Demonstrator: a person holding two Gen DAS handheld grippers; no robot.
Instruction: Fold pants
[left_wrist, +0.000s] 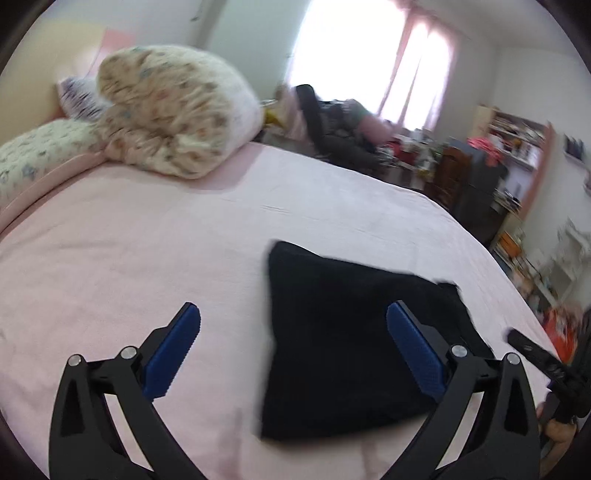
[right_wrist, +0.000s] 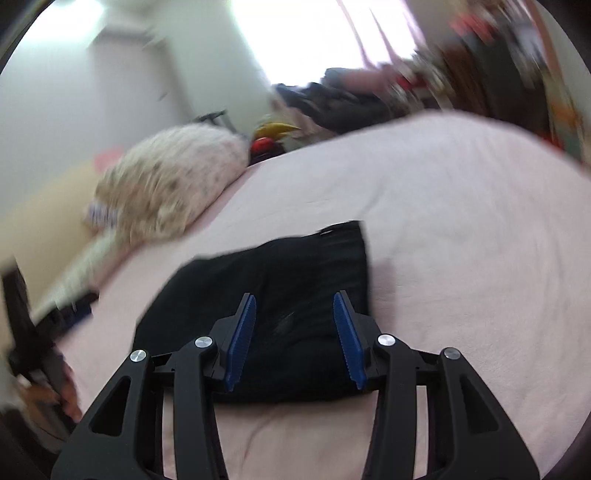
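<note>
While both views blur, layout reads fine. Floral quilt (left_wrist: 173, 110), puffy and crumpled, sits far left on the bed (left_wrist: 110, 240); pink sheet, fine woven texture. Pants (left_wrist: 351, 339): black, matte, folded into a rough rectangle, lying flat mid-bed. Left gripper (left_wrist: 293, 321) spread wide, nothing between its ribbed blue pads (left_wrist: 173, 354), one pad over bare sheet, the other over the pants. Right gripper (right_wrist: 294, 306) part open, empty, pads above the pants. Left view alone shows bookshelves (left_wrist: 517, 147) and the right gripper's black finger at far right. Right view alone shows the ribbed waistband (right_wrist: 343, 236).
</note>
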